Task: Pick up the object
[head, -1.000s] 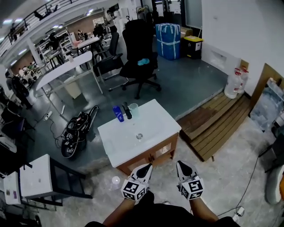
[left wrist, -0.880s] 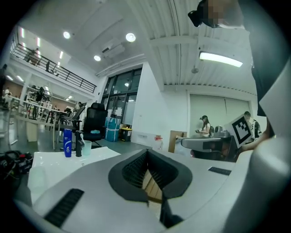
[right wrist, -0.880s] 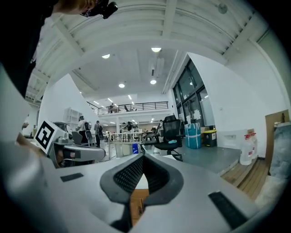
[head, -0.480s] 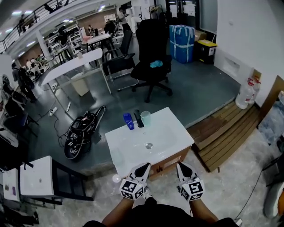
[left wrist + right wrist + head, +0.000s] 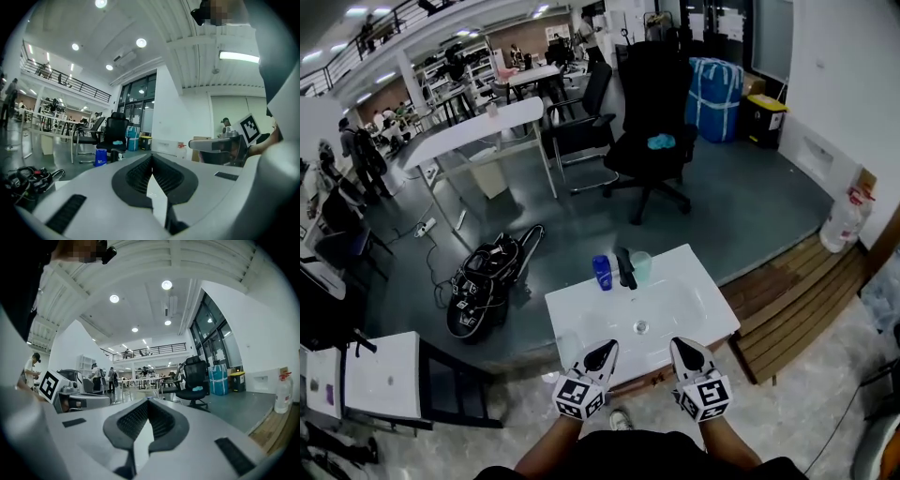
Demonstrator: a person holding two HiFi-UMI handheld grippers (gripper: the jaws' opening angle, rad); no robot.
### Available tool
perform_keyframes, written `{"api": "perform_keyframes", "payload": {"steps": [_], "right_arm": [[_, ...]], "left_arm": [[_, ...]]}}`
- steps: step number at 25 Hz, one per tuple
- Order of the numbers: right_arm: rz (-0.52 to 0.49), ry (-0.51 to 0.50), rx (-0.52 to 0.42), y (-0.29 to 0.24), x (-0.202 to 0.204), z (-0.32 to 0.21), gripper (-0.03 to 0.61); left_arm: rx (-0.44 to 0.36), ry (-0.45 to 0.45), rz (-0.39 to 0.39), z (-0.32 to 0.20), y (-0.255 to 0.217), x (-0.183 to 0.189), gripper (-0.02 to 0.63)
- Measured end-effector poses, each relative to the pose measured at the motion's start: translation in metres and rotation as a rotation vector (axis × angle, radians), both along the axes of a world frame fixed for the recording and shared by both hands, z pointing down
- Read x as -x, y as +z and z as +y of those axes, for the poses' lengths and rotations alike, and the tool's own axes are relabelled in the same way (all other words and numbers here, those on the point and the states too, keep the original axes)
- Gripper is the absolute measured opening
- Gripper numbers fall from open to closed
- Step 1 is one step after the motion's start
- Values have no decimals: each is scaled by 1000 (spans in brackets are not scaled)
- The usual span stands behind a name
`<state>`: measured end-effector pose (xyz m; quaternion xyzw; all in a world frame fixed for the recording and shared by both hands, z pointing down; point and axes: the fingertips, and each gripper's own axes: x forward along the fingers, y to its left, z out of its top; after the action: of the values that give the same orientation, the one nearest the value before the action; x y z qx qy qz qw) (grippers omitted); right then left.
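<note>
Step, by my read: reach-in, nothing picked up yet. Left tongs (image 5: 603,352) and right tongs (image 5: 685,347) are both pressed together at the tips w/ nothing btwn them; each one's own view shows the pads meeting and only air ahead. They hang side by side over the near edge of the white worktop (image 5: 698,305), tips pointing fwd across it.

Candidates stand in a tight row at the far edge, well ahead of both tongs. The blue bottle (image 5: 601,272) is roughly straight ahead of the left tongs. A dark upright thing (image 5: 625,267) is just right of it, then a pale cup (image 5: 642,268). Task doesn't say which one, and I can't tell what the dark thing is. A small drain (image 5: 640,326) lies btwn tongs and row, nearer the tongs.

Next move, prob.: spread one pair first, since shut tips would only knock things over. Then carry it fwd past the drain. The row is packed, so go for an end item (bottle w/ left, cup w/ right), stay clear of its neighbour, close on the body and lift straight up.
</note>
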<state>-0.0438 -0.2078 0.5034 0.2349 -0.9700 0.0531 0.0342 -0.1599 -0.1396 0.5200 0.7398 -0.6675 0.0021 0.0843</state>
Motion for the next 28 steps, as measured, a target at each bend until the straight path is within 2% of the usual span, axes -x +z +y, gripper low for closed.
{"api": "perform_keyframes", "payload": {"steps": [4, 10, 20, 28], "right_arm": [[4, -54, -10, -2, 30, -1, 17], [24, -125, -6, 0, 51, -13, 17], [49, -321, 1, 13, 83, -56, 17], [64, -426, 37, 24, 96, -64, 17]], "left_arm": [[9, -44, 4, -4, 3, 24, 20], [25, -124, 4, -9, 9, 45, 20], [38, -315, 6, -33, 13, 63, 20], [53, -427, 31, -34, 15, 69, 20]]}}
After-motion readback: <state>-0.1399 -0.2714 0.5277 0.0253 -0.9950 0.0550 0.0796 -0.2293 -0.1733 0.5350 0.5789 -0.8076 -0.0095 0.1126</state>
